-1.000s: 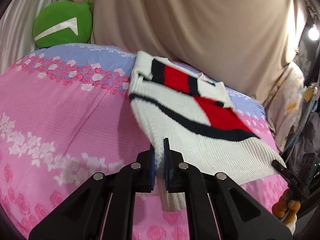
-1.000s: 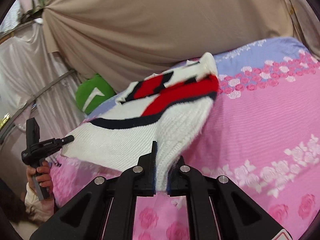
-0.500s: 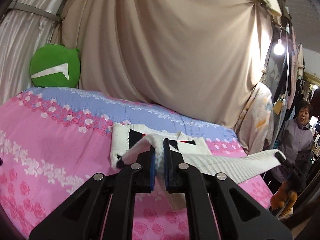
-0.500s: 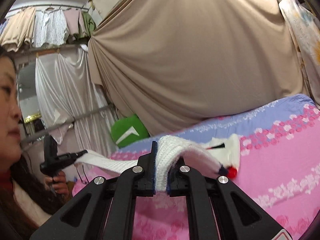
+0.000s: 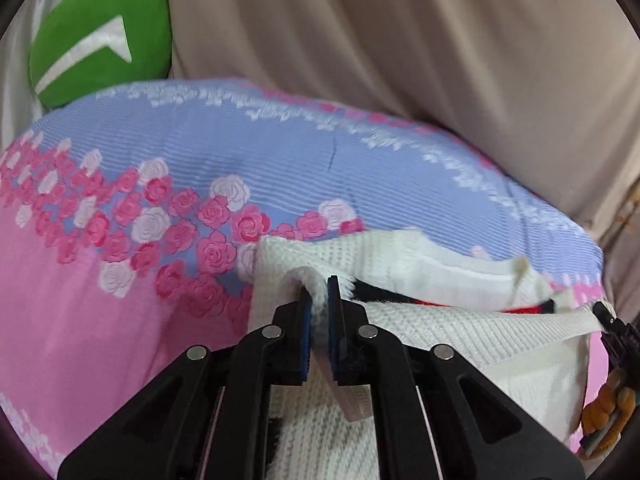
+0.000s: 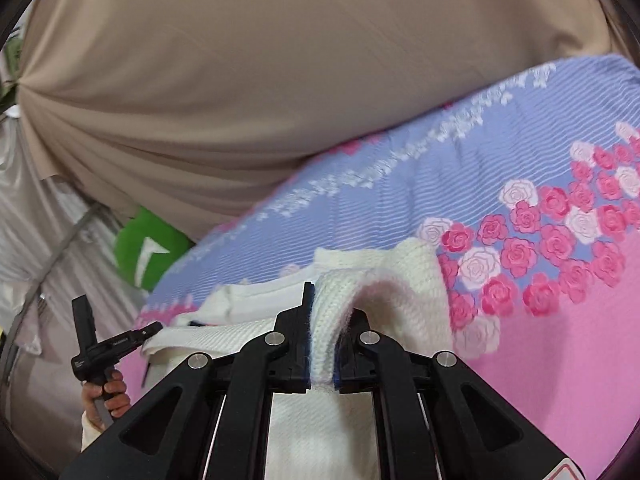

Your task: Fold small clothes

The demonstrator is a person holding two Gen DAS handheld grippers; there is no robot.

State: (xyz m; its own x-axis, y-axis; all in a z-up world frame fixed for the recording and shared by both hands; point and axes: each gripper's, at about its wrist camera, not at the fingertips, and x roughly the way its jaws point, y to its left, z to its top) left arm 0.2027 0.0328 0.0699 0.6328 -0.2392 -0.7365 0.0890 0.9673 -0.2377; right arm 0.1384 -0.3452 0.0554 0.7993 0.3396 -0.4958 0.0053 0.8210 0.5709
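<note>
One sweater (image 5: 400, 252), white knit, doubled over on the bed (image 5: 120, 320). Two grippers: left gripper (image 5: 317, 312) and right gripper (image 6: 324, 320), jaws of each clamped on its hem. One green cushion (image 5: 100, 32).

I have swung both of my grippers forward over the bed, carrying the hem of the white sweater (image 5: 432, 332) up and across its own red-and-navy front; that front lay open a second ago, and now only a thin strip of red shows beneath the folded knit, with the hem edge down near the collar (image 5: 436, 256)
</note>
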